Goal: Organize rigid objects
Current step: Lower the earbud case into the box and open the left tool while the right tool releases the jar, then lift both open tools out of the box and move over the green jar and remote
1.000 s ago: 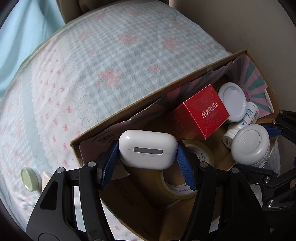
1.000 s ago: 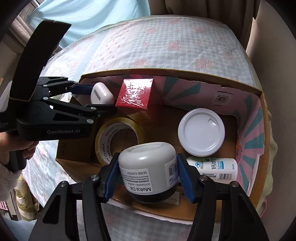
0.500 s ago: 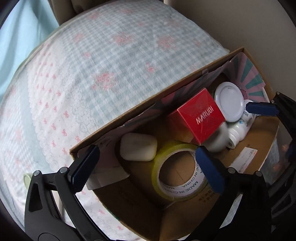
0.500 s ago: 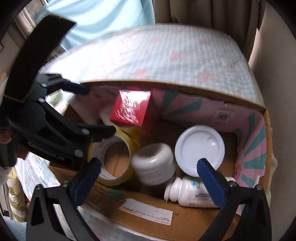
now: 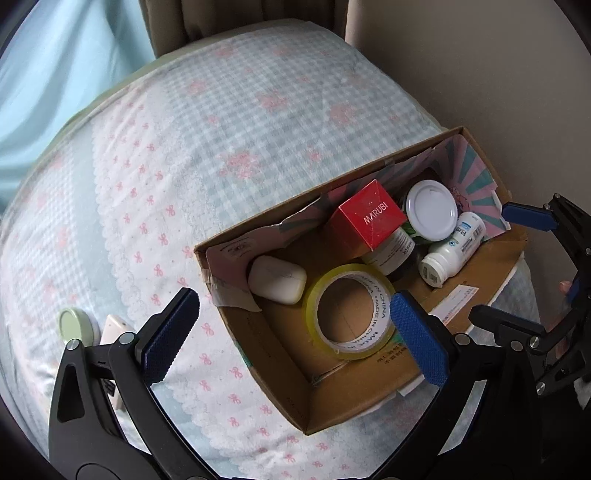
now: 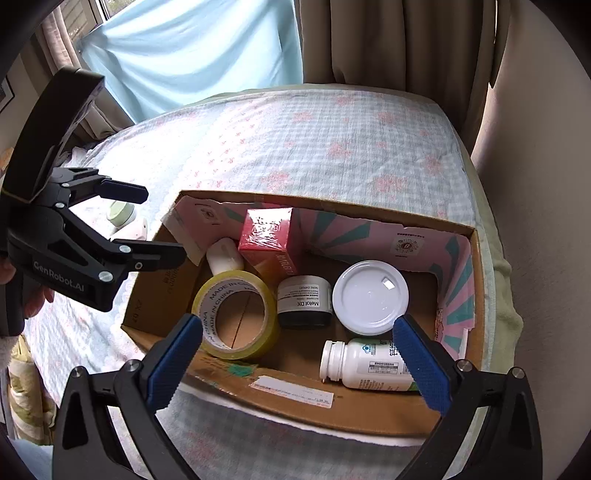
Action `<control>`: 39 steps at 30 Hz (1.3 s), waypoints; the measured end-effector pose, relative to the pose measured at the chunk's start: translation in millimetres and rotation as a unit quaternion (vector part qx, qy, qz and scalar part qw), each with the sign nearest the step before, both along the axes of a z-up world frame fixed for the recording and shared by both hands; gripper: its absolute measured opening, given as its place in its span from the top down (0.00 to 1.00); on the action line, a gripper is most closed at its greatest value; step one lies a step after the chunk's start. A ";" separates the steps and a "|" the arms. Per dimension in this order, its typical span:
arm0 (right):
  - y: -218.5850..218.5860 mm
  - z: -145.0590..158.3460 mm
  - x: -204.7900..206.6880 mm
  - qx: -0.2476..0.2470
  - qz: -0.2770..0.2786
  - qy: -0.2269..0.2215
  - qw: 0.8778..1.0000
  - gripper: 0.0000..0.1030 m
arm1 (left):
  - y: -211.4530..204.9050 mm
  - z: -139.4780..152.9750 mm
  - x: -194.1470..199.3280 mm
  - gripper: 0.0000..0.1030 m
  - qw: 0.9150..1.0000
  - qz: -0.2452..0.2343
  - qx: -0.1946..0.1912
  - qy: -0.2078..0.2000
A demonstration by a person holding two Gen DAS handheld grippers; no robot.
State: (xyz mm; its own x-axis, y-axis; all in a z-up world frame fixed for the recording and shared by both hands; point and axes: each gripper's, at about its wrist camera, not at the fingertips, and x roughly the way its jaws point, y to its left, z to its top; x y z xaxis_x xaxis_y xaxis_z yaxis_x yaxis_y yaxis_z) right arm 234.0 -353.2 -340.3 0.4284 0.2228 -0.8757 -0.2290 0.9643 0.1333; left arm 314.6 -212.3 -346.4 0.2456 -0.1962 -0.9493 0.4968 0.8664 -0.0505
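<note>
Both claws have just let go: left claw point(image 5: 295, 328) and right claw point(image 6: 295, 354) spread wide, nothing between the pads. Earbud case point(image 5: 277, 279) now lies in the cardboard box point(image 5: 258, 354) below the left claw; white-lidded jar point(image 6: 304, 301) lies under the right, by the tape roll point(image 6: 236, 314). Two drops done. Green-lidded jar point(image 5: 72, 325) waits on the bed, left of the left claw.

A home bedroom: a bed point(image 6: 332, 147) under a quilt printed with checks and pink flowers, beige curtains point(image 6: 388, 40) beside a window point(image 6: 85, 11), and a cardboard box point(image 6: 332, 402) of household odds and ends on the bed.
</note>
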 end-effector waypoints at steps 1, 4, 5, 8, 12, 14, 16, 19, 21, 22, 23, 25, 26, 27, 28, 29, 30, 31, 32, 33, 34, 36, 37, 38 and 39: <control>0.0 4.2 -0.6 0.000 -0.004 0.000 1.000 0.00 | 1.7 4.9 -3.0 0.00 1.000 0.003 -0.002 -0.002; -0.4 19.4 -2.5 -0.002 -0.014 -0.001 1.000 0.00 | 6.2 21.8 -14.0 0.00 1.000 0.006 -0.005 -0.013; -0.1 26.1 -4.1 -0.005 -0.018 -0.007 1.000 0.00 | 8.2 28.1 -18.4 0.00 1.000 0.005 -0.005 -0.017; 2.9 42.8 -9.6 -0.015 -0.021 -0.020 0.999 0.00 | 15.2 46.5 -32.9 0.00 0.999 0.001 0.001 -0.034; 15.6 65.4 -15.5 -0.036 -0.007 -0.030 0.999 0.00 | 30.1 70.3 -53.4 0.00 0.999 0.000 0.005 -0.053; 23.2 73.6 -18.2 -0.036 -0.001 -0.033 0.999 0.00 | 39.3 80.3 -63.9 0.00 0.998 0.004 0.010 -0.062; 33.8 80.4 -21.2 -0.034 0.006 -0.035 0.999 0.00 | 50.9 88.2 -74.4 0.00 0.997 0.012 0.016 -0.068; 54.6 88.7 -26.1 -0.031 0.019 -0.038 0.999 0.00 | 75.7 92.3 -87.0 0.00 0.997 0.029 0.029 -0.071; 71.4 92.4 -28.9 -0.034 0.028 -0.039 0.998 0.00 | 97.3 91.4 -93.9 0.00 0.996 0.044 0.035 -0.069; 80.0 93.7 -30.2 -0.035 0.032 -0.039 0.998 0.00 | 109.7 90.8 -97.1 0.00 0.996 0.053 0.034 -0.067; 88.9 95.4 -31.8 -0.035 0.036 -0.040 0.998 0.00 | 122.1 90.3 -100.4 0.00 0.995 0.061 0.033 -0.065; 105.0 97.8 -34.1 -0.032 0.039 -0.037 0.998 0.00 | 147.5 89.8 -105.0 0.00 0.995 0.076 0.034 -0.062; 112.7 98.6 -34.8 -0.028 0.040 -0.033 0.998 0.00 | 160.9 89.9 -106.9 0.00 0.994 0.082 0.036 -0.063; 121.0 99.4 -35.8 -0.024 0.038 -0.028 0.999 0.00 | 174.0 90.4 -108.7 0.00 0.993 0.089 0.038 -0.064; 128.7 100.0 -36.7 -0.020 0.036 -0.023 0.999 0.00 | 187.0 91.0 -110.1 0.00 0.993 0.094 0.039 -0.066; 136.8 100.9 -37.9 -0.016 0.033 -0.018 0.999 0.00 | 198.6 91.5 -110.4 0.00 0.992 0.097 0.041 -0.067; 145.2 101.1 -38.5 -0.013 0.029 -0.012 0.999 0.00 | 211.1 91.6 -111.1 0.00 0.992 0.100 0.041 -0.068; 154.1 100.7 -38.6 -0.010 0.023 -0.005 1.000 0.00 | 223.9 91.5 -111.2 0.00 0.992 0.101 0.042 -0.069; 162.5 99.7 -38.3 -0.007 0.015 0.002 1.000 0.00 | 236.1 91.5 -110.6 0.00 0.992 0.100 0.041 -0.069; 171.5 98.5 -37.2 -0.001 0.005 0.011 1.000 0.00 | 248.4 91.0 -109.4 0.00 0.992 0.098 0.040 -0.070; 179.3 97.3 -35.9 0.005 -0.005 0.020 1.000 0.00 | 260.4 90.0 -108.0 0.00 0.992 0.094 0.037 -0.070; 194.7 95.2 -32.5 0.015 -0.033 0.038 0.999 0.00 | 283.2 89.1 -102.8 0.00 0.993 0.084 0.038 -0.070; 203.1 94.2 -31.1 0.023 -0.052 0.049 0.997 0.00 | 293.3 89.5 -99.5 0.00 0.994 0.076 0.039 -0.071; 210.1 93.6 -29.4 0.030 -0.069 0.057 0.995 0.00 | 302.8 90.6 -95.6 0.00 0.994 0.066 0.038 -0.075; 218.1 92.6 -27.3 0.042 -0.089 0.067 0.993 0.00 | 311.4 91.4 -91.6 0.00 0.994 0.056 0.038 -0.080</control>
State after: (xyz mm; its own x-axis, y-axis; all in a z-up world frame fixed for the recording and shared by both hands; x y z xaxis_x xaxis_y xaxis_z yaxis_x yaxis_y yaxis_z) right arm 206.8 -135.1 -247.6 0.3492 0.2283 -0.9088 -0.0314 0.9722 0.2322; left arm 223.0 99.1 -255.0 0.4109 -0.0878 -0.9074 0.3932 0.9151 0.0895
